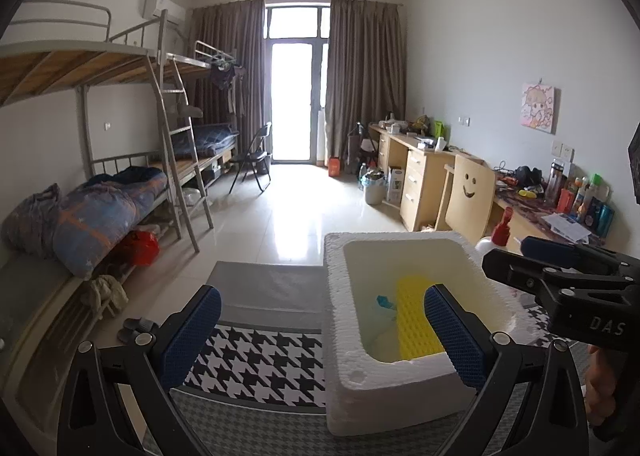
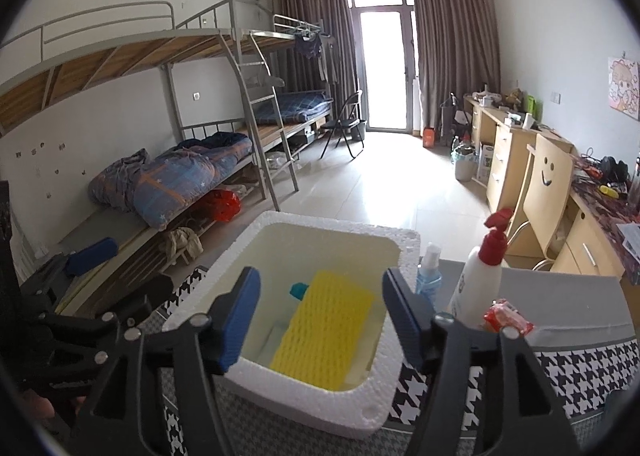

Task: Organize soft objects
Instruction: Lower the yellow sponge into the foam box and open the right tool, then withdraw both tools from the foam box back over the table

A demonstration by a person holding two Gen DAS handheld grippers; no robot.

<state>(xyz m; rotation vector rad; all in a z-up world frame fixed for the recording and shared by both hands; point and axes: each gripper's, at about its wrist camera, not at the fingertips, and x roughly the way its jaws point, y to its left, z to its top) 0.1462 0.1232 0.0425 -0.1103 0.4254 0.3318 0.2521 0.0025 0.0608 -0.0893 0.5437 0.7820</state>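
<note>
- Plainly, the only writing that reads is "DAS", in pale capitals on the black body of the right gripper, seen from the left wrist view at the right edge.
- Right gripper: jaws spread wide, blue pads clear of everything, nothing between them; it hangs over the white foam box.
- Left gripper: jaws also wide apart and holding nothing, its right pad over the box's near rim, its left pad over the houndstooth cloth.
- Yellow sponge, with a waffle-like surface, lies tilted inside the foam box; a small teal piece sits just beside its far corner.
- Foam box stands on the houndstooth cloth covering the surface below.
- White pump bottle with a red head stands just right of the box; its label is too small to read.
- Small blue spray bottle stands between the box and the pump bottle.
- Red wrapped packet lies near the pump bottle's base; its print cannot be made out.
- Wooden chair by the desk carries a drawn smiley face.
</note>
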